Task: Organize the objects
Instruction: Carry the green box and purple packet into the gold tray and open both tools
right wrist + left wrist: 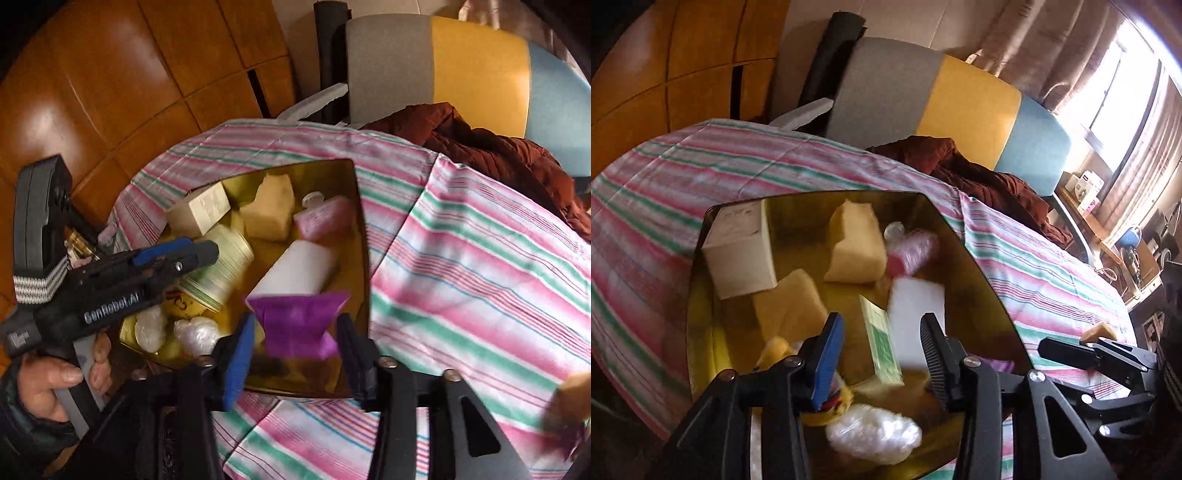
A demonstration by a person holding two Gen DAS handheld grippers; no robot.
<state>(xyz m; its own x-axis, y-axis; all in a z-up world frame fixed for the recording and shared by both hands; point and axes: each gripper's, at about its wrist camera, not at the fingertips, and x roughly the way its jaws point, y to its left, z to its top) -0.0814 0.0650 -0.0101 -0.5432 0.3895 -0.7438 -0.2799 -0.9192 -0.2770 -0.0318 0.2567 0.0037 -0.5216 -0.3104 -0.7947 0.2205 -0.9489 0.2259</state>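
Jaws: left gripper (882, 354) parted, empty | right gripper (295, 347) parted around purple piece (297, 321)

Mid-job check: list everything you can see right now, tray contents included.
tray: one, gold, on the cloth
cloth: one, pink-green-white stripes
sponges: two, yellow, in tray
box: one, cream, tray's far left
bottle: one, pink, tray's far side
block: one, white, mid-tray
plastic wads: two, white, tray's near left
purple piece: one, between right gripper's fingers, unpressed
jacket: one, brown, behind cloth
left gripper: open, over tray
right gripper: open
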